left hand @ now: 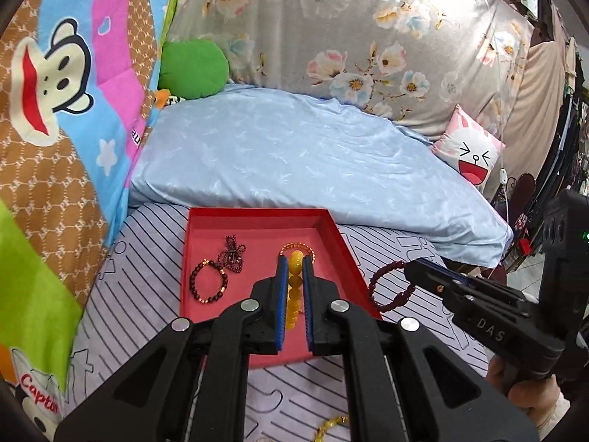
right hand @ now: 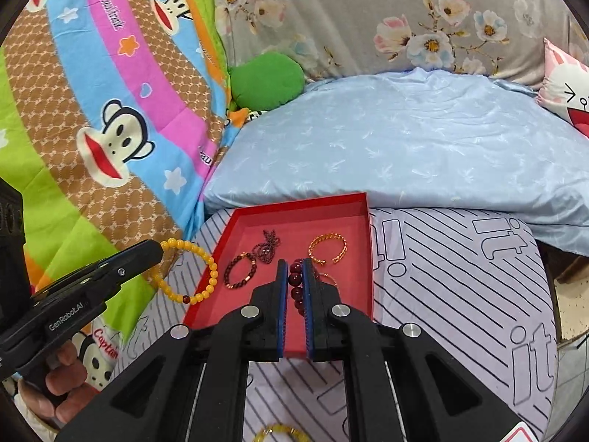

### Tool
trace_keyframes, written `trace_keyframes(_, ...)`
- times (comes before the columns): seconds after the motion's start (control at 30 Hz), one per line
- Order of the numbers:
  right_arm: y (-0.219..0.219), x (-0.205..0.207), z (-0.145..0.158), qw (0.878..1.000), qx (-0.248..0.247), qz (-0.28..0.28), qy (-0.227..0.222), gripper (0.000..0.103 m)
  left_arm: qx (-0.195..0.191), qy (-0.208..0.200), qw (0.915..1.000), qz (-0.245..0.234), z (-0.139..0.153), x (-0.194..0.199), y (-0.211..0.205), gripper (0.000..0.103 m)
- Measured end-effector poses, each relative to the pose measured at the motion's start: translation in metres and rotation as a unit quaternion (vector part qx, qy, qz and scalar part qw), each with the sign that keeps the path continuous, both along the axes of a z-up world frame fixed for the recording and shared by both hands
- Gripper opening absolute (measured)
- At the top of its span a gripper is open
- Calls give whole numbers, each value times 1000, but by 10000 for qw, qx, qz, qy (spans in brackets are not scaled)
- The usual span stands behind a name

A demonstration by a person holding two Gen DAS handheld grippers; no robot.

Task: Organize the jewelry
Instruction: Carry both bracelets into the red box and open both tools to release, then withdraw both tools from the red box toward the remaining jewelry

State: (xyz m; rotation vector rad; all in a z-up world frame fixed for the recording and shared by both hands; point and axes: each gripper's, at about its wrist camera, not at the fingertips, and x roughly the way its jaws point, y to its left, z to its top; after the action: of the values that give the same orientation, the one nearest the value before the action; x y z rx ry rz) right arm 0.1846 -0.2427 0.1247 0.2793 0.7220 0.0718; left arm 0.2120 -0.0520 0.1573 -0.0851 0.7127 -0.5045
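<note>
Bracelets over the red tray [left hand: 342, 243] on the bed; our left tool [left hand: 294, 258] pinches the yellow bracelet [left hand: 295, 262], our right tool [right hand: 294, 263] the dark red bracelet [right hand: 295, 279]; either could slip, snagging the gold bangle [right hand: 327, 247].

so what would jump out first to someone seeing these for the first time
Probably the red tray on the striped sheet, with jewelry already lying in it. Over it, the left claw pinches a yellow bead bracelet and the right claw a dark red bead bracelet. Behind, the loud monkey-print quilt fills the left side.
</note>
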Motion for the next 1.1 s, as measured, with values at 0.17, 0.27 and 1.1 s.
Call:
trace_keyframes(0.17,0,22,-28,9994,-163,-7,289,7,218,348,9991,96,-39,32,-9,7)
trace_keyframes(0.27,1,29,-50,9984,-242,-15,509,7,339,545,9978,184,-65,41,-5,7)
trace_keyframes(1.1,33,12,-49,9988,-218,206,378,38,302,568,9940,886,-93,10,51,40)
